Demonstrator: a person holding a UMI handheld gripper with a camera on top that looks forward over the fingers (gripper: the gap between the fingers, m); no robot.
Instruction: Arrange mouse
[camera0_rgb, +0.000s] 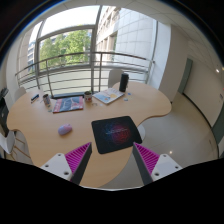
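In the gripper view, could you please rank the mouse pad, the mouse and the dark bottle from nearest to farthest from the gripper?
1. Mouse pad: just ahead of the open gripper, between its finger lines.
2. Mouse: farther out on the table, off to the left.
3. Dark bottle: at the table's far edge, near the window.

Daylight is pouring through tall windows (75, 45) beyond the wooden table (40, 118) (railing outside, trees showing).

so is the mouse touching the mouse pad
Apart. The gripper view shows the mouse lying on bare table beside the mouse pad, with a strip of tabletop between them. The gripper is open, short of both.
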